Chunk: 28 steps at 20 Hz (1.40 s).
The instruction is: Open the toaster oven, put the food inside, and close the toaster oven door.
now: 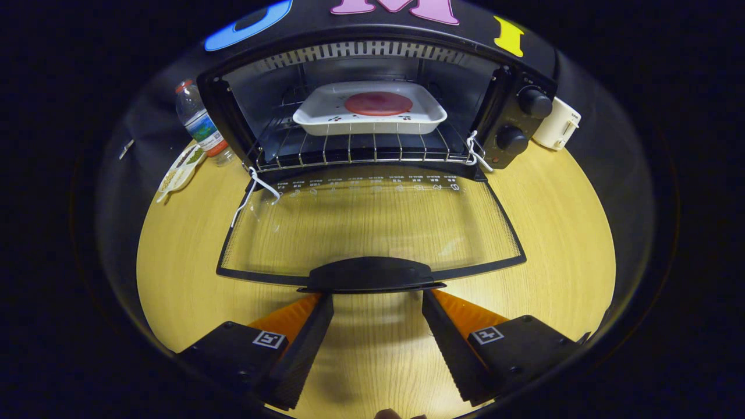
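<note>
A black toaster oven (518, 116) stands at the back of a round wooden table (559, 244). Its glass door (372, 230) lies folded down flat toward me, with the dark handle (371, 274) at its front edge. Inside, on the wire rack (355, 150), sits a white rectangular dish (370, 110) holding a round reddish food (378, 103). My gripper (377, 294) is open, its two fingertips just under the door handle, one at each end. Nothing is between the fingers.
A plastic water bottle (199, 123) stands left of the oven, with a small packet (180, 170) lying in front of it. A white boxy appliance (557, 123) sits right of the oven. White cords (256, 189) hang at the door hinges.
</note>
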Each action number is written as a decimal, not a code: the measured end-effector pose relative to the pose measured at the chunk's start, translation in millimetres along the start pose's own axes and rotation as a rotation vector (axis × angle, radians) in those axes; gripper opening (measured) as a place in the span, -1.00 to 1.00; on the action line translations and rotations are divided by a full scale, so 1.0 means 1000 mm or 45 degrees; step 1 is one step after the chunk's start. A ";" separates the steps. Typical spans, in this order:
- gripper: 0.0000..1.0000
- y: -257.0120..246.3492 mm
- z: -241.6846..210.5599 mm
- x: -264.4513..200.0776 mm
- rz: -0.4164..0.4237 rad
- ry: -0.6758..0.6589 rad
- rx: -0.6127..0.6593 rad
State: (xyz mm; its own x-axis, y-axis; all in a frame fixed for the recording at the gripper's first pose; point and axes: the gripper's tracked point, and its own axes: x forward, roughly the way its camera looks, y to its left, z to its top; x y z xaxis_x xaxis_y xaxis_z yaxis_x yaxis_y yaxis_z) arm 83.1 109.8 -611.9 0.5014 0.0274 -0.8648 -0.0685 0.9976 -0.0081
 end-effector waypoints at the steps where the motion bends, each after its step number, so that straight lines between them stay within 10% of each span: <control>1: 0.99 0.000 0.002 -0.006 0.002 -0.025 -0.005; 28: 1.00 -0.030 0.124 -0.168 0.054 -0.778 0.059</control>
State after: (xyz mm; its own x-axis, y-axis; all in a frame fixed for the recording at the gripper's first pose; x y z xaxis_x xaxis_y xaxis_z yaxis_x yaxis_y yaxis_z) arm 108.0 83.4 -403.6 0.9036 0.0852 -0.4198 -0.0689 0.9962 0.0538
